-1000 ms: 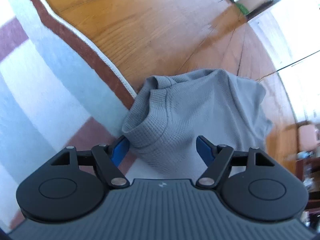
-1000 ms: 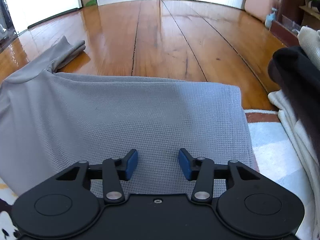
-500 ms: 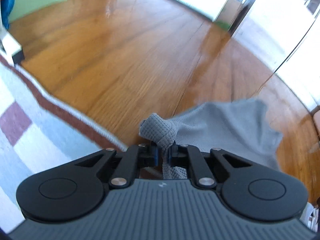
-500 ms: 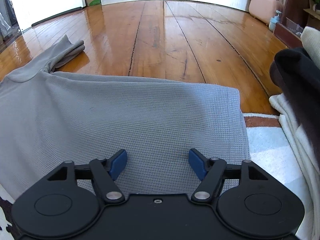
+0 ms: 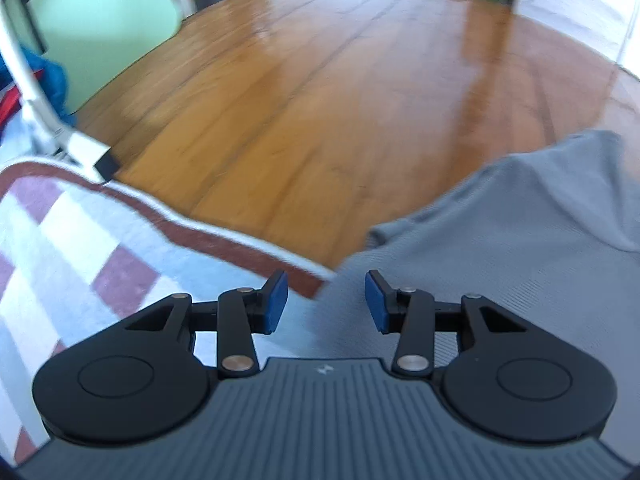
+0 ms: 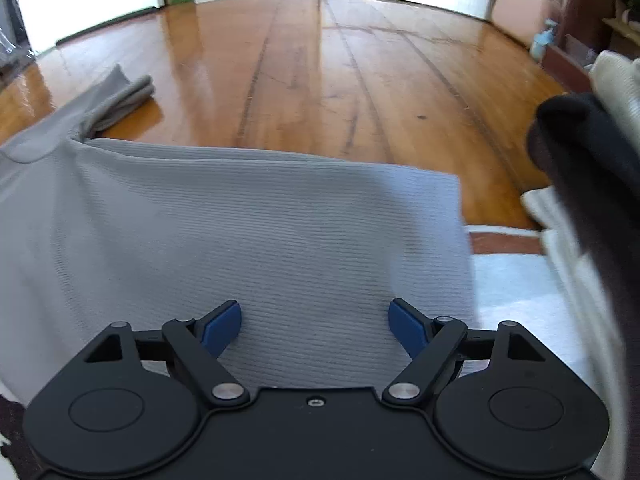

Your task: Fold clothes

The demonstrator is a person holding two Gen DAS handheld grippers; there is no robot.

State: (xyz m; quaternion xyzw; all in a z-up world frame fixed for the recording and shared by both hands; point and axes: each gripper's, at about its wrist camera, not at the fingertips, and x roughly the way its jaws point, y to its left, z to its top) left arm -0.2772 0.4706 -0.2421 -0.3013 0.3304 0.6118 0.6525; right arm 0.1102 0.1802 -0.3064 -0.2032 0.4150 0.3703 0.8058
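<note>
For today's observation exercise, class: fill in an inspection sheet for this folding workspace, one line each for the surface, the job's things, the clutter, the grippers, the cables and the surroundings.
Surface: glossy wooden floor with a striped rug at its near edge.
Job's things: grey shirt spread flat, partly on the rug; one sleeve lies out on the floor.
Clutter: dark garment and cream fabric piled at the right.
Grippers: left gripper open, empty, over the shirt's edge; right gripper open, empty, over the shirt.
Cables: nothing seen.
Surroundings: pink case by the far wall; white stand leg and blue bundle near a green wall.
</note>
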